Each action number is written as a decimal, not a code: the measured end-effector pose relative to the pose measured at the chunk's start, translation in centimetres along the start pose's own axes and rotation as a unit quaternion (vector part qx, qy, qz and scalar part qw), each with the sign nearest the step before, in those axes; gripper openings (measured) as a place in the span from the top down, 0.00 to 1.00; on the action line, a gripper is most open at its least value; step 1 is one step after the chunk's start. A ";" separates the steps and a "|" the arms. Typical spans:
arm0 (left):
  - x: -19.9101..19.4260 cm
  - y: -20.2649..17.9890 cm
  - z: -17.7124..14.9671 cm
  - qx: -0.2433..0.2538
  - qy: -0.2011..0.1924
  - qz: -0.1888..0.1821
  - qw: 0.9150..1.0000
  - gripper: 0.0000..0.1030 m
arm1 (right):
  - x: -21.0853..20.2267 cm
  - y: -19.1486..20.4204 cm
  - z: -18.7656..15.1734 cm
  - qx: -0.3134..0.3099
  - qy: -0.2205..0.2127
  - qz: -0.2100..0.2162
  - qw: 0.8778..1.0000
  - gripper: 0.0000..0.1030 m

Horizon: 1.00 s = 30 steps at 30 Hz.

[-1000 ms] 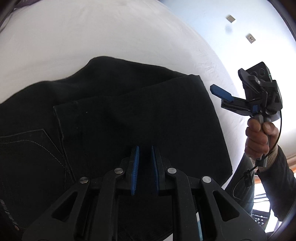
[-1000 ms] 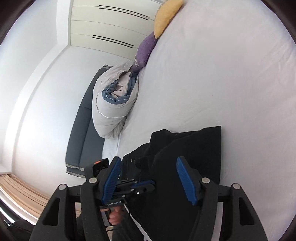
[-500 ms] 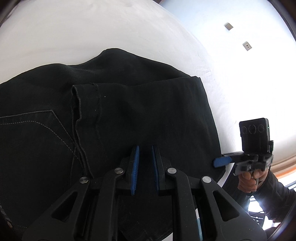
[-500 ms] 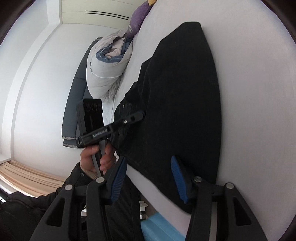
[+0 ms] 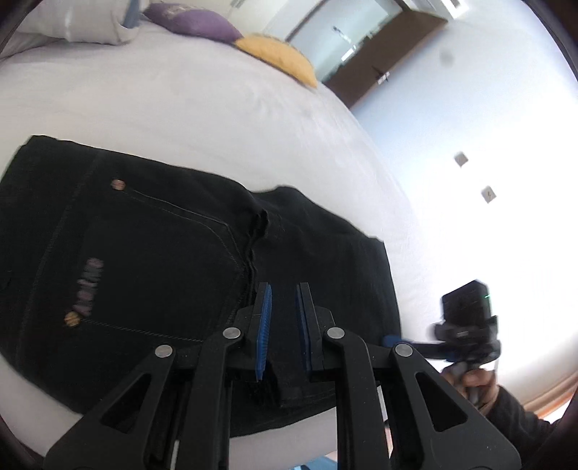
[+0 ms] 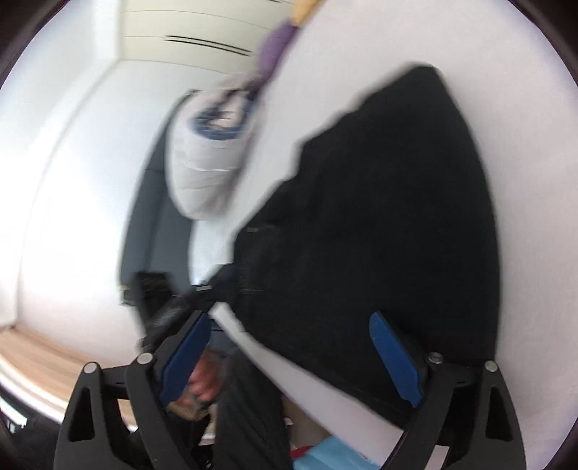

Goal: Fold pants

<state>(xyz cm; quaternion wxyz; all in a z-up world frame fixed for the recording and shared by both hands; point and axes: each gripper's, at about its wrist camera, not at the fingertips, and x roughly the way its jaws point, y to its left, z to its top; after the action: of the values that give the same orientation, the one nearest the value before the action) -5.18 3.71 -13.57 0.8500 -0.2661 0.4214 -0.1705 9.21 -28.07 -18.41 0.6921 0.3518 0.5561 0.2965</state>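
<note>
Motion-blurred pants [image 6: 390, 217], pillows [image 6: 267, 54]

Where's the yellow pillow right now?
In the left wrist view, the yellow pillow lies at the bed's far end beside the purple pillow, beyond the pants.

Black pants [image 5: 173, 274], folded flat, pocket up, on white bed

Bedroom, a home; white-sheeted bed [image 5: 202, 105], purple pillow [image 5: 195, 18], yellow pillow [image 5: 278, 54]; probably a wardrobe [image 6: 188, 39].
</note>
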 end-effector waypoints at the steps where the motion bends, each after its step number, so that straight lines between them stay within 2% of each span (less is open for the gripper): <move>1: -1.5 0.9 -0.2 -0.017 -0.015 0.010 1.000 0.87 | 0.3 -0.2 0.1 -0.002 -0.005 -0.025 1.000 0.32; 5: -7.3 5.5 -1.9 -0.082 -0.066 0.030 0.994 0.87 | -0.5 1.5 0.1 -0.003 -0.011 0.007 1.000 0.26; 7: -8.9 8.3 -2.8 -0.130 -0.075 0.026 0.988 0.87 | -1.0 2.3 -0.1 -0.001 -0.028 0.053 0.998 0.26; 10: -10.1 12.1 -4.1 -0.201 -0.089 0.015 0.975 0.87 | -1.0 2.9 -0.4 0.010 -0.048 0.109 0.993 0.26; 12: -9.9 14.1 -5.1 -0.247 -0.094 0.001 0.965 0.87 | -0.3 3.3 -0.4 0.018 -0.051 0.122 0.991 0.26; 15: -9.3 15.7 -6.1 -0.271 -0.094 -0.026 0.958 0.87 | 0.5 4.4 0.0 0.019 -0.043 0.124 0.991 0.26; 16: -8.6 15.8 -6.3 -0.278 -0.091 -0.025 0.956 0.87 | 0.7 4.6 0.0 0.018 -0.040 0.123 0.991 0.26; 20: -8.6 17.3 -7.3 -0.332 -0.116 -0.057 0.934 0.87 | 0.6 5.2 -0.1 0.015 -0.037 0.122 0.992 0.26; 23: -9.0 18.4 -7.6 -0.350 -0.126 -0.055 0.926 0.87 | 0.1 5.2 -0.3 0.012 -0.037 0.121 0.992 0.26; 25: -10.0 19.2 -8.2 -0.370 -0.139 -0.059 0.916 0.87 | 0.0 5.2 -0.3 0.012 -0.039 0.120 0.992 0.26; 28: -11.3 20.1 -9.0 -0.380 -0.145 -0.043 0.913 0.87 | -0.2 5.1 -0.3 0.009 -0.040 0.117 0.992 0.26; 30: -11.5 20.6 -9.4 -0.390 -0.146 -0.038 0.908 0.79 | -0.1 5.2 -0.4 0.009 -0.040 0.115 0.992 0.26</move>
<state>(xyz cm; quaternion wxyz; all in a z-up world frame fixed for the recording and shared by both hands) -18.13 23.17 -23.34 0.7233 -0.6143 0.3149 0.0157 8.72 -25.13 -14.15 0.6717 0.4314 0.4865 0.3549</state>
